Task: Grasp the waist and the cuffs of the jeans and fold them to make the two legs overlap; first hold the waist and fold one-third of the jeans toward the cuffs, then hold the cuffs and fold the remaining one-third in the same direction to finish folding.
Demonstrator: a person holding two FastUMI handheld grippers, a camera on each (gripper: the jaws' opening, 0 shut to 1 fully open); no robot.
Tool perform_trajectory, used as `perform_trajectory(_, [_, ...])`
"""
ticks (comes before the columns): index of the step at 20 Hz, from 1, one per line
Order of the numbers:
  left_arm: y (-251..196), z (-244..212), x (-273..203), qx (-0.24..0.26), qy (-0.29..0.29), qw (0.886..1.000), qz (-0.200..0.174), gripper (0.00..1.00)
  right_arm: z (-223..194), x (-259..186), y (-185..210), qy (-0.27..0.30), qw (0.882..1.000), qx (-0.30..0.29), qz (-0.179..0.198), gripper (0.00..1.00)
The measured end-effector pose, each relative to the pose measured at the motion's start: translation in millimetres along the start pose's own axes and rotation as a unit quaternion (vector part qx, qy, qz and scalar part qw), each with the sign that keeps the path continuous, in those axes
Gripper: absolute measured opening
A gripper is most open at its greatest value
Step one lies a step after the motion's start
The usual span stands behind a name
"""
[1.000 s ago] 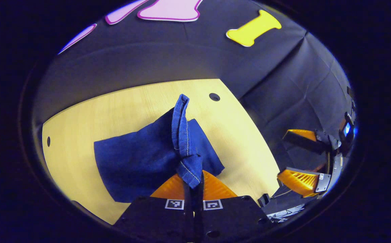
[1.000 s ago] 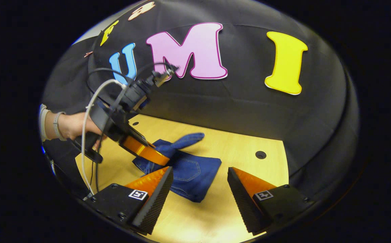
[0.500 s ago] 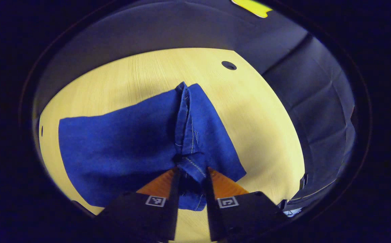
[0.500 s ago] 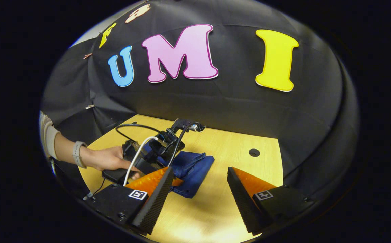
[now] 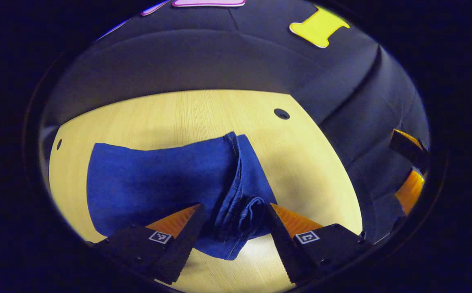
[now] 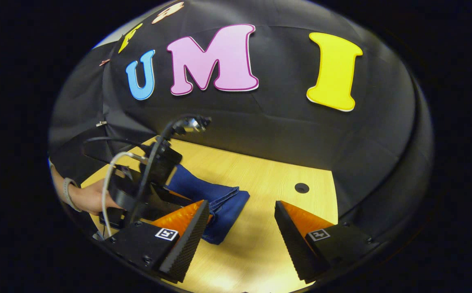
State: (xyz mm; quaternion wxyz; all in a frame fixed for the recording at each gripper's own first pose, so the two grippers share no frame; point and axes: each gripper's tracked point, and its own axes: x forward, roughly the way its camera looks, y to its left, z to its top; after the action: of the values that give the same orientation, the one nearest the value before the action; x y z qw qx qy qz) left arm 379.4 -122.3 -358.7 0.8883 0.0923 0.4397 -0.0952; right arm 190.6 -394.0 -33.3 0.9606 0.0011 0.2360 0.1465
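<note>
Left gripper view: we see folded jeans (image 5: 158, 183) lying flat on light wooden table (image 5: 170, 114), centre of frame. Left gripper (image 5: 232, 228) at bottom centre, fingers spread wide, bunched denim edge between them, neither finger pressing it. Right gripper view: we see right gripper (image 6: 239, 228) at bottom, jaws wide apart, holding nothing, above bare table. Jeans lower left of centre; hand (image 6: 89, 197) at left edge grips other tool.

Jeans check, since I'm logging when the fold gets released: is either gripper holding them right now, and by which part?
Nothing is held. The left gripper is open astride the bunched hem of the jeans; the right gripper is open, empty.
</note>
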Motion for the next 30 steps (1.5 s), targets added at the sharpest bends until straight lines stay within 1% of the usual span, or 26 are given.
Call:
perform_trajectory(3, [0, 29, -49, 0.035, -0.08, 0.996, 0.012, 0.96, 17, -12, 9, -0.026, 0.999, -0.011, -0.019, 0.99])
perform_trajectory(5, [-1, 43, -90, 0.054, -0.136, 0.989, 0.025, 0.95, 31, -27, 15, -0.047, 0.998, -0.005, -0.04, 0.99])
perform_trajectory(8, [2, 42, -168, 0.072, -0.197, 0.976, 0.052, 0.95, 59, -64, 30, -0.094, 0.993, 0.01, -0.076, 0.99])
perform_trajectory(10, [6, 29, -206, 0.069, -0.223, 0.97, 0.065, 0.95, 72, -92, 42, -0.122, 0.988, 0.02, -0.095, 0.98])
perform_trajectory(11, [7, 22, -224, 0.065, -0.235, 0.967, 0.072, 0.95, 74, -106, 48, -0.131, 0.986, 0.024, -0.104, 1.0])
perform_trajectory(13, [14, 7, -268, 0.053, -0.265, 0.959, 0.087, 0.95, 78, -130, 63, -0.145, 0.982, 0.029, -0.115, 0.98])
perform_trajectory(17, [33, -11, -342, 0.015, -0.33, 0.939, 0.097, 0.95, 85, -173, 97, -0.176, 0.975, 0.012, -0.136, 0.98])
perform_trajectory(20, [45, -30, -382, 0.007, -0.354, 0.928, 0.111, 0.95, 102, -194, 128, -0.201, 0.97, 0.017, -0.135, 0.98])
perform_trajectory(23, [57, -44, -415, 0.007, -0.369, 0.921, 0.127, 0.95, 115, -210, 153, -0.223, 0.966, 0.01, -0.131, 0.98])
perform_trajectory(26, [64, -53, -433, -0.001, -0.375, 0.917, 0.134, 0.95, 120, -218, 172, -0.231, 0.965, 0.003, -0.125, 0.98])
perform_trajectory(29, [71, -58, -450, 0.002, -0.385, 0.911, 0.146, 0.95, 123, -223, 186, -0.235, 0.965, -0.002, -0.12, 0.98])
perform_trajectory(30, [74, -62, -456, 0.0, -0.387, 0.911, 0.143, 0.95, 124, -225, 190, -0.236, 0.964, -0.004, -0.119, 0.98])
